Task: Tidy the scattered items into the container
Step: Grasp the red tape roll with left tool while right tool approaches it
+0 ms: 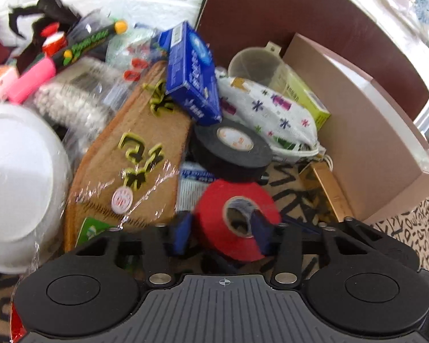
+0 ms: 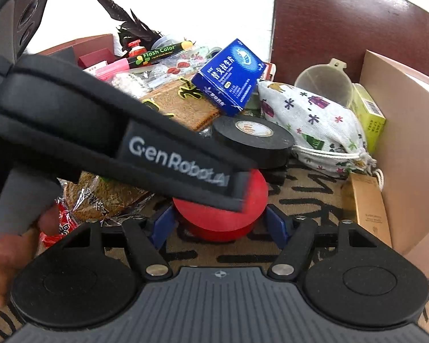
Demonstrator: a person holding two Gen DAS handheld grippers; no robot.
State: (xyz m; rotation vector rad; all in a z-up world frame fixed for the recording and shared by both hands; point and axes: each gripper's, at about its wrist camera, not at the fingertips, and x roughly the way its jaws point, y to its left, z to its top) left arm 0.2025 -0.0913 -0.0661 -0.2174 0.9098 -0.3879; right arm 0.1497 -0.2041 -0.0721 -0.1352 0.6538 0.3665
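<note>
progress: judging by the pile, you are early on; most items lie loose on the desk [image 2: 306, 197], and only a small brown carton [image 2: 370, 208] seems to sit by the container's wall.
container: tan cardboard box [image 1: 366, 131], smooth matt walls, at the right.
left hand-held gripper [image 1: 220, 235]: blue pads either side of the red tape roll [image 1: 237, 217], one at its outer wall and one at the core hole; you look to be pinching it, though blur hides firm contact.
right hand-held gripper [image 2: 220, 225]: spread wide around the same red roll, pads apart from it.
left to tidy: black tape roll [image 2: 254, 140], glossy blue box [image 2: 228, 74], printed cloth pouch [image 2: 311, 123], clear plastic cup [image 2: 323, 83], white bowl [image 1: 17, 171].
</note>
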